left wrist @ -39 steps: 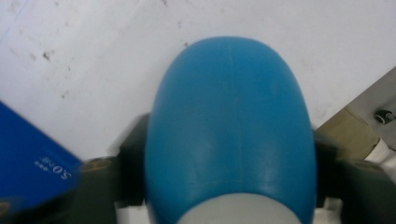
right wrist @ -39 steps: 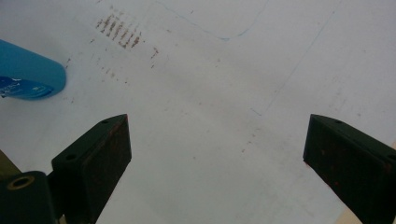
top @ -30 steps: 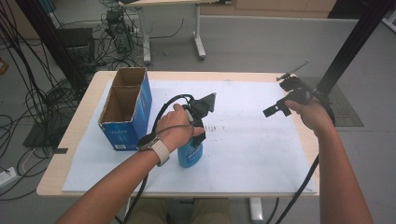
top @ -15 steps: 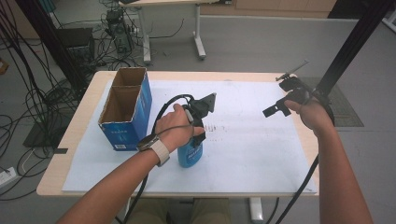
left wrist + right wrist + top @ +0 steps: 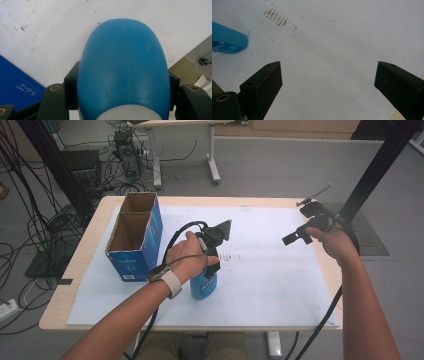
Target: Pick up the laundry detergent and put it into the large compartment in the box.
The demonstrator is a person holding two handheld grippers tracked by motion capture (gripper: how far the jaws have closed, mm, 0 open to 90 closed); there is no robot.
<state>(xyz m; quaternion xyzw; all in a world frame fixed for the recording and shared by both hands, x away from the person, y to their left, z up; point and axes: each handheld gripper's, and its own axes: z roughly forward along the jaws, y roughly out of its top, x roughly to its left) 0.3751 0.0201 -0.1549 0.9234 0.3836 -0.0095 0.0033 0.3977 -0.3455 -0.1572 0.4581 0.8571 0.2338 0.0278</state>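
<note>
A blue plastic bottle with a white label stands on the white sheet near the table's front middle. My left gripper points down and is shut on its upper part. In the left gripper view the bottle bulges between the two black jaws, which press its sides. My right gripper hovers over the right side of the sheet, held level toward the left. Its jaws stand wide apart in the right gripper view, with only white sheet between the fingertips; the bottle's base shows at the far left.
An open blue cardboard box with two compartments stands at the left of the white sheet; its side shows beside the bottle. A black frame post rises at the back right. Cables and another table's legs lie beyond the far edge.
</note>
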